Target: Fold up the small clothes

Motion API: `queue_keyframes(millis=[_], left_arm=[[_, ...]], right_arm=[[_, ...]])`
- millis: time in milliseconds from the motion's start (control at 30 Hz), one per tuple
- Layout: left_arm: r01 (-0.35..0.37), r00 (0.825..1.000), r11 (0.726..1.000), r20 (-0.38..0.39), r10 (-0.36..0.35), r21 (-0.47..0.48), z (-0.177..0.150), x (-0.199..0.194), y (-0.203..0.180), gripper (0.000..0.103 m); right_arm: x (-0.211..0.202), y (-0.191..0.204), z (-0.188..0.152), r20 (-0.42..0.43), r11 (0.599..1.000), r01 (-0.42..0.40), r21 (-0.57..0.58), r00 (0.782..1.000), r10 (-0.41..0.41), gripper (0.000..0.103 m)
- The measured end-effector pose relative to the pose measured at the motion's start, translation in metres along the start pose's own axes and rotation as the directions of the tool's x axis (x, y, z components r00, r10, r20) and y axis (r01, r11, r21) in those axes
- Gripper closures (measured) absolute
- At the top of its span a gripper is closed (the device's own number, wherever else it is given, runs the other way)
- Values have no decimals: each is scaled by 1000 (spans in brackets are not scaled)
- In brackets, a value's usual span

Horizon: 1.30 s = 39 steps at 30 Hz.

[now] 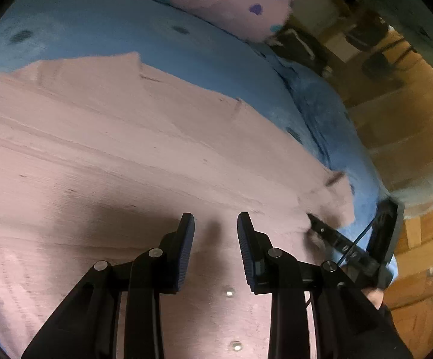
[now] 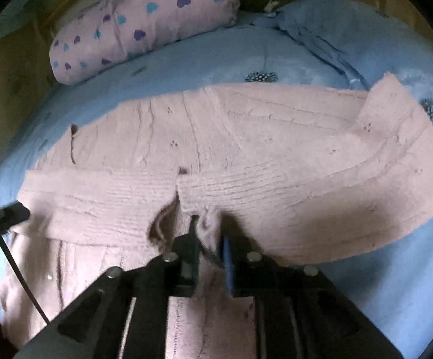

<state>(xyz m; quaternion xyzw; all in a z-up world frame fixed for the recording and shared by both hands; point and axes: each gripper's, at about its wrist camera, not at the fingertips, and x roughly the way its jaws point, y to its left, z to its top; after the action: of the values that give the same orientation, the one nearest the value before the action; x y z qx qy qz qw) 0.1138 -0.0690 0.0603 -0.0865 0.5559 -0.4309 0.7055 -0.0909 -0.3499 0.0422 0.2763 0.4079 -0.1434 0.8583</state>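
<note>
A pink knitted garment (image 1: 126, 149) lies spread on a blue bedsheet (image 1: 111, 30). In the right wrist view a sleeve of the garment (image 2: 366, 161) is folded across the body. My left gripper (image 1: 215, 224) hovers over the lower part of the garment. It is open by a narrow gap, with nothing between its fingers. My right gripper (image 2: 209, 233) is at the garment's folded edge near the middle. It is open, and a bunched bit of knit lies loose between its fingers. The right gripper's fingers (image 1: 387, 224) also show at the garment's right edge in the left wrist view.
A lilac pillow with heart prints (image 2: 141, 24) and a blue pillow (image 2: 351, 30) lie at the head of the bed. Wooden floor and furniture (image 1: 411, 119) lie past the bed's right edge. A black cable (image 2: 13, 263) crosses the left of the right wrist view.
</note>
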Motion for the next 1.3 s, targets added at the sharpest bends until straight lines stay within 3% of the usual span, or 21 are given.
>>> queue_keyframes(millis=[33,67,167,233,300,333,400,533,667,733,833,933,1033,1100,1233,1300], left_arm=[[53,998,998,-12,-53,-30,-3,5,-2,93],[103,994,992,-14,-104,-67,-5,11,-5,89],[222,972,966,-43,-229,-133,-14,36,-30,85],[312,940,932,-80,-330,-185,-25,69,-59,84],[325,926,923,-129,-355,-206,-35,97,-84,77],[264,941,947,-165,-295,-184,-41,113,-103,68],[162,965,981,-189,-180,-110,-47,132,-128,64],[1,994,1000,-113,-4,-28,-47,148,-157,63],[-21,1000,996,-23,20,-85,-48,151,-153,63],[-26,1000,998,16,27,-65,-48,153,-154,64],[-96,995,995,3,96,-19,-47,161,-159,103],[-109,994,994,-11,108,-22,-45,166,-162,103],[-125,992,991,7,125,51,-36,160,-178,103],[-126,991,987,47,122,99,-29,143,-190,103],[-137,984,978,136,115,160,-11,98,-207,103],[-162,975,969,181,128,186,1,70,-210,103]], right_arm=[[-8,-3,-3,1,999,-28,28,1000,28,43],[-19,-6,-1,19,996,-57,74,998,55,36],[-45,-14,16,84,987,-91,135,993,80,34],[-65,-24,22,143,984,-57,171,989,33,33],[-78,-34,30,180,980,-9,197,983,-27,31],[-81,-39,35,183,976,19,216,981,-60,31],[-86,-51,35,164,965,44,257,983,-88,31],[-91,-68,30,124,956,27,292,990,-66,31],[-108,-81,24,133,952,20,304,989,-63,31],[-114,-84,22,148,950,9,312,987,-58,31],[-126,-85,19,163,948,-21,317,986,-32,31],[-137,-81,21,192,954,-46,296,981,-13,31],[-149,-78,24,213,963,-16,269,976,-43,31],[-155,-81,25,227,962,-10,272,972,-54,31],[-164,-96,26,246,935,-115,337,969,30,31],[-167,-101,26,250,922,-124,366,968,31,31]])
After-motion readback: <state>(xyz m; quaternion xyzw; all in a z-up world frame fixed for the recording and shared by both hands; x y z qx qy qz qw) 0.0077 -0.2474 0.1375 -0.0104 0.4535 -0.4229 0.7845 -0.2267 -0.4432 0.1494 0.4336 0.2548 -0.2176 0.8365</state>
